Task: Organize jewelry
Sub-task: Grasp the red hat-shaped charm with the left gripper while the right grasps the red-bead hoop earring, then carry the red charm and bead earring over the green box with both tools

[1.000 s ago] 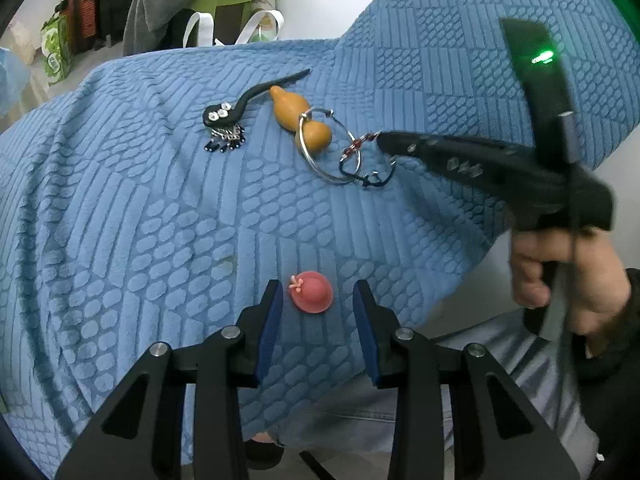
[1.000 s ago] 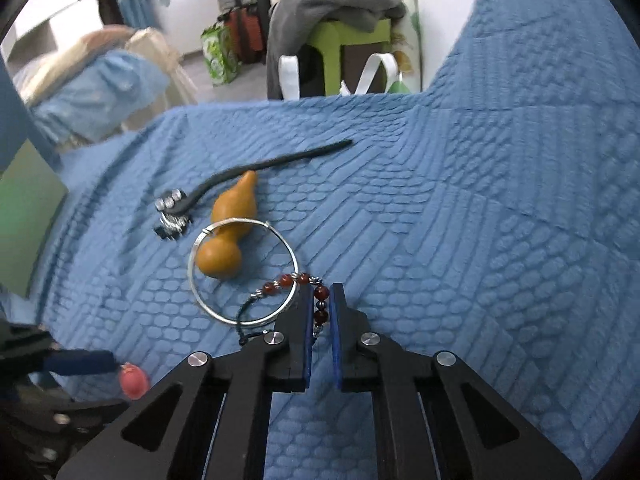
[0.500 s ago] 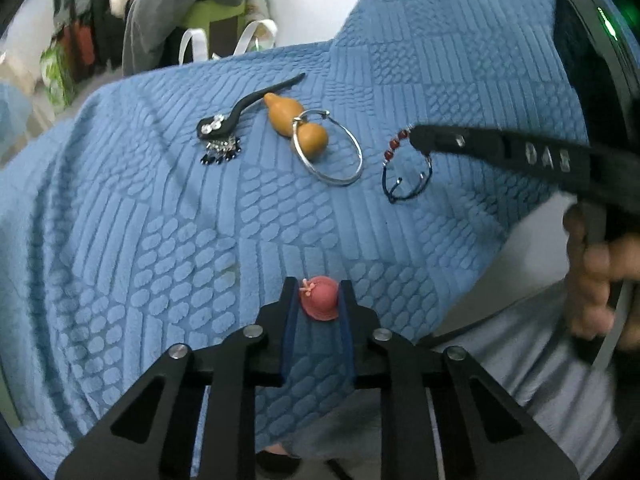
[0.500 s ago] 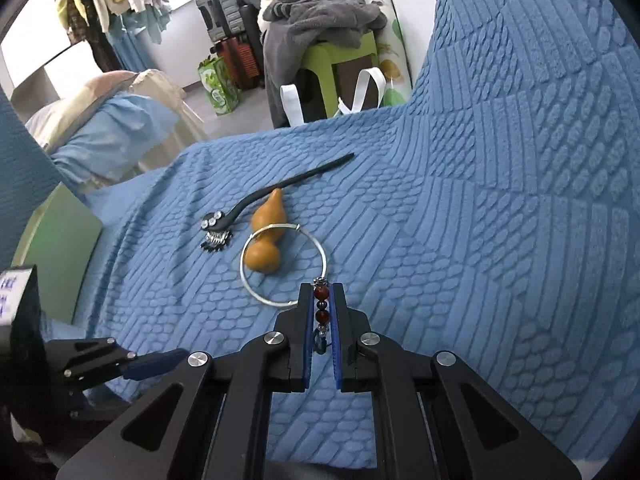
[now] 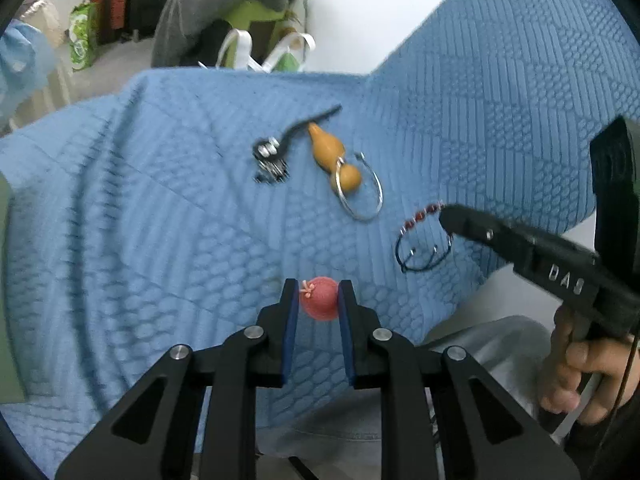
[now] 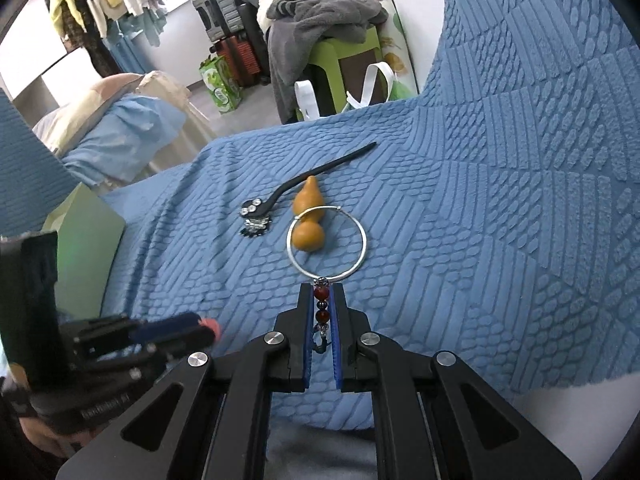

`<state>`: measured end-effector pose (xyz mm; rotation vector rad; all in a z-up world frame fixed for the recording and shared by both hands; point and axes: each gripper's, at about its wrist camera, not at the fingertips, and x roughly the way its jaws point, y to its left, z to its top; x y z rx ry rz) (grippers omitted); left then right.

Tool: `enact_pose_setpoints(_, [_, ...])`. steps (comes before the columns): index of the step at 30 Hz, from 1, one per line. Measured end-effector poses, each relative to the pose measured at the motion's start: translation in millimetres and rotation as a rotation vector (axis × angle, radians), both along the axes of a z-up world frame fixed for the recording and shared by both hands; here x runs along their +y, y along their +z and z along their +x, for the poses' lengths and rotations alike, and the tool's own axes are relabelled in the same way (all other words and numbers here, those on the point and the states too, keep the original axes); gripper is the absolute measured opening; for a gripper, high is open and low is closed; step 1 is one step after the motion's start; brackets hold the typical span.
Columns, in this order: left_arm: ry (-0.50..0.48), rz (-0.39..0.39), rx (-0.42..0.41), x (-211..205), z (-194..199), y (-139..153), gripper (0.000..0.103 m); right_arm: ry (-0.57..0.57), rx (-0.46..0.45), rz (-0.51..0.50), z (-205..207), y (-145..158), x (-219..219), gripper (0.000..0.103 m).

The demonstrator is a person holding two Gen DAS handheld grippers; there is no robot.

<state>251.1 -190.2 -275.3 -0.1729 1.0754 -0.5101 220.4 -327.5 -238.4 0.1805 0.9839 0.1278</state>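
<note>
Pink charm [image 5: 319, 298] is clamped between left gripper [image 5: 319, 294] jaws; right gripper [image 6: 322, 300] jaws are closed on beaded bracelet [image 6: 322, 305].

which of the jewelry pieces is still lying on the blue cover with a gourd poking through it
The silver hoop bangle: the orange gourd lies across its rim. The beaded bracelet and pink charm are gripped.

The left gripper [image 5: 319, 294] points forward at near centre, its blue pads closed against something small. The right gripper [image 6: 323, 294], at the near right, is pinched narrow too. A bare hand [image 5: 576, 376] grips its handle.
</note>
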Motion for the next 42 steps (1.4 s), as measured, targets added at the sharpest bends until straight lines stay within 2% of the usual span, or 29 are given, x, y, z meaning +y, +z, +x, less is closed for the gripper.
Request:
enact_pose_setpoints(12, [0.106,-0.033,-0.068,66.5,-18.9,44.4,0.02,0.011,-0.066,-0.034,-18.6,34.6,39.0,0.006])
enact_pose_setpoints(21, [0.185,-0.055,-0.14,128.8,-27.3,100.0,0.02,0.075,-0.124,-0.053,-15.5,68.1,91.4,0.006])
enact_pose_setpoints(23, [0.198,-0.035,-0.159,139.8,-27.3,110.8,0.02,0.105,-0.153,-0.063,-12.6,82.7,109.7,0.006])
enact_pose_setpoints(25, [0.205,0.022,-0.188,150.4,-27.6,123.8,0.02,0.128,-0.173,-0.066,-10.4,94.4,124.8,0.006])
enact_pose_setpoints(32, [0.252,0.023,-0.236,202.3,-32.3,155.4,0.02,0.193,-0.218,-0.056,-4.0,127.6,172.1,0.006])
enact_pose_setpoints(42, [0.328,0.025,-0.236,264.7,-37.3,167.4,0.02,0.274,-0.238,-0.031,12.3,148.7,235.0,0.006])
